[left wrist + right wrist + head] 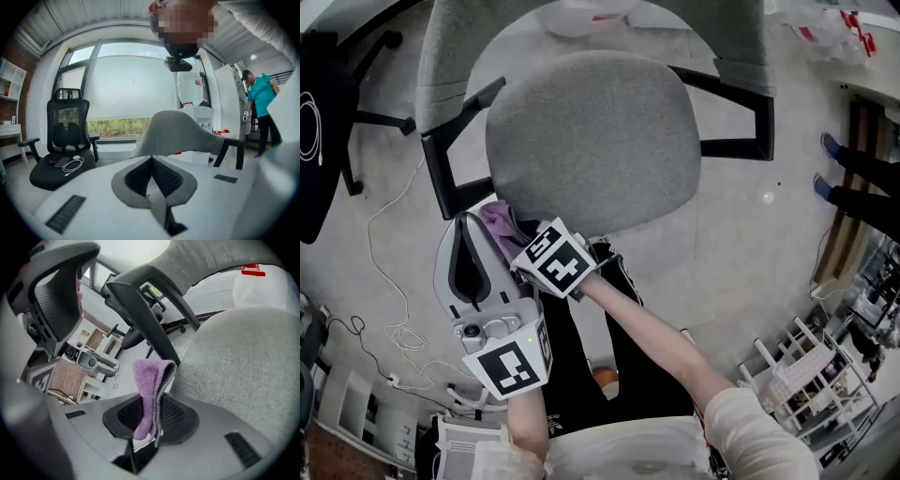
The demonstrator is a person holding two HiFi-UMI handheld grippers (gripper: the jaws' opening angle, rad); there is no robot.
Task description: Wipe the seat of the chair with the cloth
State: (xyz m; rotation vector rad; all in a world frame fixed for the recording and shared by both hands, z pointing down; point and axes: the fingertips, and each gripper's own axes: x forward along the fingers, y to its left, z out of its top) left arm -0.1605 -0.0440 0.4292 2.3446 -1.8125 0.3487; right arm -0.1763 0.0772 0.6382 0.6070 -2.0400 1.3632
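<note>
Right gripper (pixel 149 420) is clamped on the purple cloth (pixel 151 380) at the grey seat's (pixel 591 141) near edge; left gripper (pixel 157 185), closed and empty, sits beside that seat.

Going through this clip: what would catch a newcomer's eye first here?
The purple cloth, pinched upright in the right gripper, stands out at the grey chair seat's near edge. That seat fills the middle of the head view; the left gripper is shut and empty.
</note>
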